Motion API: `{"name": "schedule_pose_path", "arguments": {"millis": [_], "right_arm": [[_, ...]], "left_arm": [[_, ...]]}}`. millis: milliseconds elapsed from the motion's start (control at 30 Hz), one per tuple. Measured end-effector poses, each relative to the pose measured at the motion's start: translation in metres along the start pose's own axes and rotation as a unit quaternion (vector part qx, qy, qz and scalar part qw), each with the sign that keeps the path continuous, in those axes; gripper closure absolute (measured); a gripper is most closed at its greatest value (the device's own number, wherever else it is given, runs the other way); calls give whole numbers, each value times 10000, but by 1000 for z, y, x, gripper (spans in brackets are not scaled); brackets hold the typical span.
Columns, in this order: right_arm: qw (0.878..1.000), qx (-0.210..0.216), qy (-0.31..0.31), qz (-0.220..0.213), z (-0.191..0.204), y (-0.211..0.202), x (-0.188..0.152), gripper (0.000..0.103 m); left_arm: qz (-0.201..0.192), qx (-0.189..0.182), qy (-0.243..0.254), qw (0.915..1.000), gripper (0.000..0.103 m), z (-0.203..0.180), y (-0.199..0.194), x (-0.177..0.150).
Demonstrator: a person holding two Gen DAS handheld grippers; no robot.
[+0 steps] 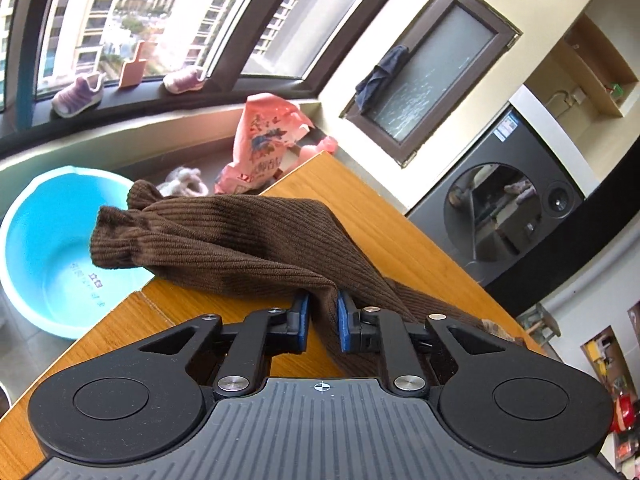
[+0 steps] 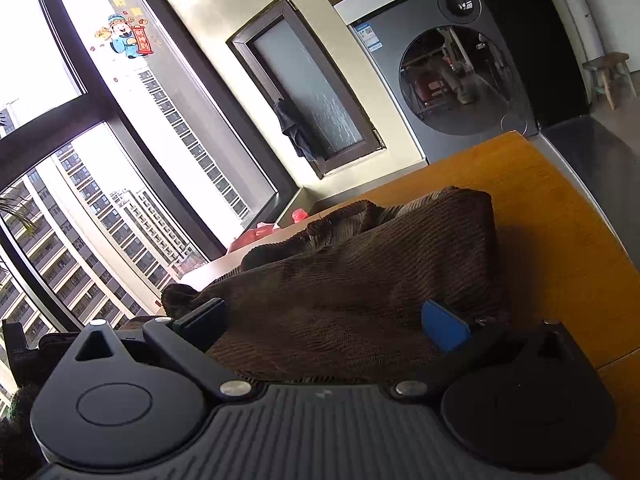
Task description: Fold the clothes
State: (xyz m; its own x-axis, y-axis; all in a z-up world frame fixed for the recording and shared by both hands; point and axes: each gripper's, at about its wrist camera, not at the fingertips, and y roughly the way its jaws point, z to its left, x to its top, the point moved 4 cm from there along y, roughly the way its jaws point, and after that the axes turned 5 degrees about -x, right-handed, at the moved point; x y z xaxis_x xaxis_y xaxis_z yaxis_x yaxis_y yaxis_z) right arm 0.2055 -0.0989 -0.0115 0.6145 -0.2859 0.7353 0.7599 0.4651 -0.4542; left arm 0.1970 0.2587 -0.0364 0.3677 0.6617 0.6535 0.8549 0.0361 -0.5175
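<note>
Bright daylight thru windows [image 2: 120,128], glare blown out; fisheye warp at edges, foreground in shadow.

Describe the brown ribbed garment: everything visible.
The brown ribbed knit garment looks like soft, thick corduroy-textured cloth, rumpled and partly folded over itself on the orange wooden table. One bunched end overhangs the table edge towards the light blue plastic basin. The left gripper pinches a raised fold between its blue pads. The right gripper stands open, with the cloth lying between its fingers.
</note>
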Motion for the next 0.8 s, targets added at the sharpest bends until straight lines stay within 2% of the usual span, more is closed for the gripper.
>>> {"name": "schedule_pose_path", "arguments": {"millis": [67,133,233,367,467,600,633,667,700,733,800], "right_arm": [[10000,5,14,-3,0,0,0,0],[10000,12,32,-10,-1,-1,0,0],[10000,20,48,-14,-1,-1,0,0],[10000,38,76,-14,-2,-2,0,0],[9999,73,129,-18,-4,-2,1,0],[9998,113,191,-18,-6,-3,0,0],[9997,115,195,-17,-6,-3,0,0],[9997,116,197,-16,-5,-3,0,0],[9997,116,198,-16,-5,-3,0,0],[9997,115,199,-16,-5,-3,0,0],[9997,111,198,-16,-5,-3,-1,0]], "left_arm": [[-61,16,284,9996,92,-10,3,1],[-239,-121,663,9974,94,-34,-1,6],[-523,-393,1256,9899,95,-76,-8,11],[-603,-1079,2157,9686,95,-142,-18,-15],[-347,-1671,2615,9500,95,-174,-26,-54],[184,-2141,2871,9335,94,-181,-30,-101],[321,-2229,2855,9315,93,-178,-30,-108],[459,-2316,2838,9294,86,-175,-31,-115],[562,-2397,2780,9285,77,-171,-31,-119],[624,-2451,2708,9288,75,-168,-32,-119],[545,-2346,2535,9369,69,-159,-35,-112]]}}
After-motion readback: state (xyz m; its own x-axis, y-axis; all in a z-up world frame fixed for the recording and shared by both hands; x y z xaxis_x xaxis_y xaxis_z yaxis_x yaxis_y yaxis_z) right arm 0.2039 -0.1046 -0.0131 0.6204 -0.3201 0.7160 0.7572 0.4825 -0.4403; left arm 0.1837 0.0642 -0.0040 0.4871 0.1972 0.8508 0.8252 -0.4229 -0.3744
